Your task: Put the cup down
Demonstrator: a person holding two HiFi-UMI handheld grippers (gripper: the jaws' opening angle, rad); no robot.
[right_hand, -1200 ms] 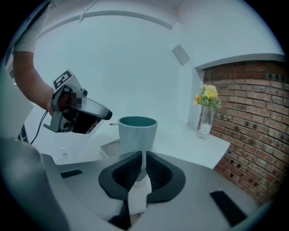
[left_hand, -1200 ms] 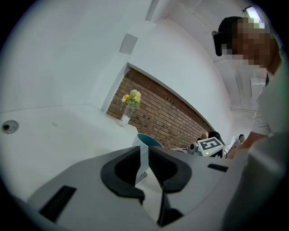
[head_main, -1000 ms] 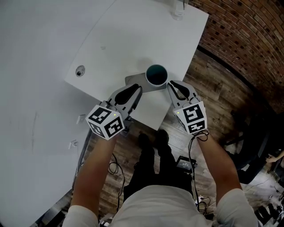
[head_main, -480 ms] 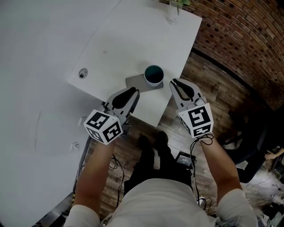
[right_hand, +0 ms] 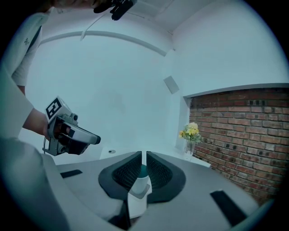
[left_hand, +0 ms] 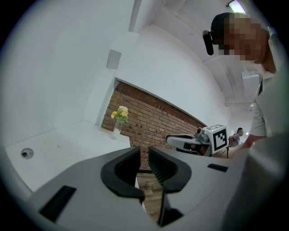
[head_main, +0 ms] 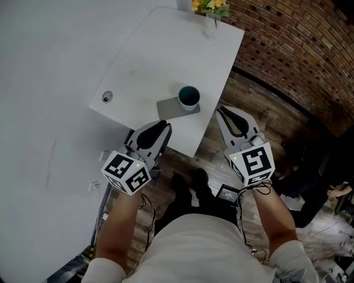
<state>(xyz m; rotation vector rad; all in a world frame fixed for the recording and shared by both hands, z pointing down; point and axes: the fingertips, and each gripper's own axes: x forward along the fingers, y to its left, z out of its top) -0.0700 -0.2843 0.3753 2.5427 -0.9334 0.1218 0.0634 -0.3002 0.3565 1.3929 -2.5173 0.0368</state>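
Note:
The white cup point(head_main: 188, 97) with a teal inside stands upright on a grey mat point(head_main: 170, 108) near the front edge of the white table point(head_main: 160, 50). Nothing touches it. My left gripper point(head_main: 164, 123) is shut and empty, hovering over the table's front edge, short of the mat. My right gripper point(head_main: 220, 110) is also shut and empty, off the table's right side over the wooden floor. In the right gripper view the cup point(right_hand: 142, 171) shows as a teal sliver through the narrow slit between the closed jaws point(right_hand: 143, 158). The left gripper view shows its jaws point(left_hand: 144, 155) together.
A glass vase of yellow flowers point(head_main: 211, 16) stands at the table's far corner by the brick wall point(head_main: 298, 50). A round cable hole point(head_main: 107, 97) sits at the table's left. Black boxes and cables point(head_main: 228, 193) lie on the wooden floor by my feet.
Both grippers have drawn back from the cup toward my body, still shut. The cup stays on the mat, now farther from both.

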